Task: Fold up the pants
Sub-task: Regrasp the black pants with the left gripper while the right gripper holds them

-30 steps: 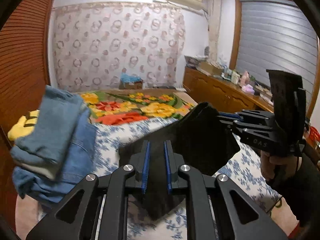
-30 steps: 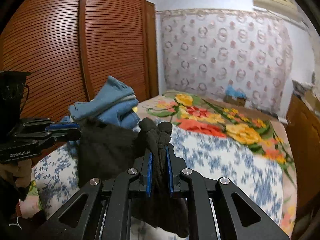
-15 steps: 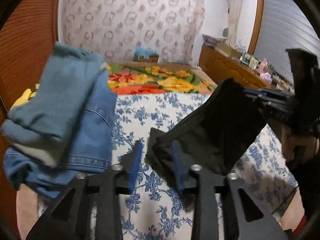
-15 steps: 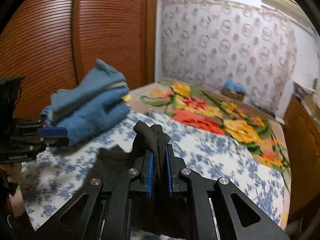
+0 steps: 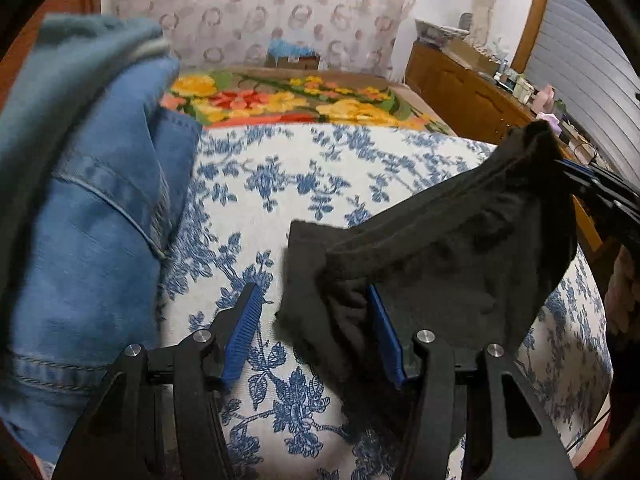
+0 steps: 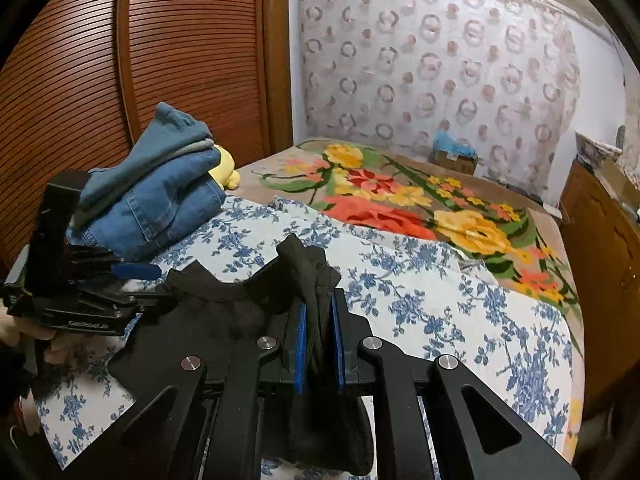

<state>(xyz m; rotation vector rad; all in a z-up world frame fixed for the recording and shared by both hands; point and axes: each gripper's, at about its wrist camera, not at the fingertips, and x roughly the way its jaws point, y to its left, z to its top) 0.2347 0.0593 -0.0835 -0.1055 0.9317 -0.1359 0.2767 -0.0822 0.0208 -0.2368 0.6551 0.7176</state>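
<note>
At far left, a stack of folded blue denim jeans (image 5: 92, 240) rests on the bed with the blue-flowered white cover (image 5: 320, 184). Your left hand-held gripper (image 5: 316, 332) is opening; the black knit pants (image 5: 440, 264) lie against one blade, apparently released. Your right hand-held gripper (image 6: 319, 340) pinches a bunched edge. The pants are partly laid on the bed; folding remains incomplete.

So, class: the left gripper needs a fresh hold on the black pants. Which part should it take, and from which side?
Probably the free corner of the black pants, approached from above on the jeans side. It sticks out flat over the bedspread, clear of the right gripper.
</note>
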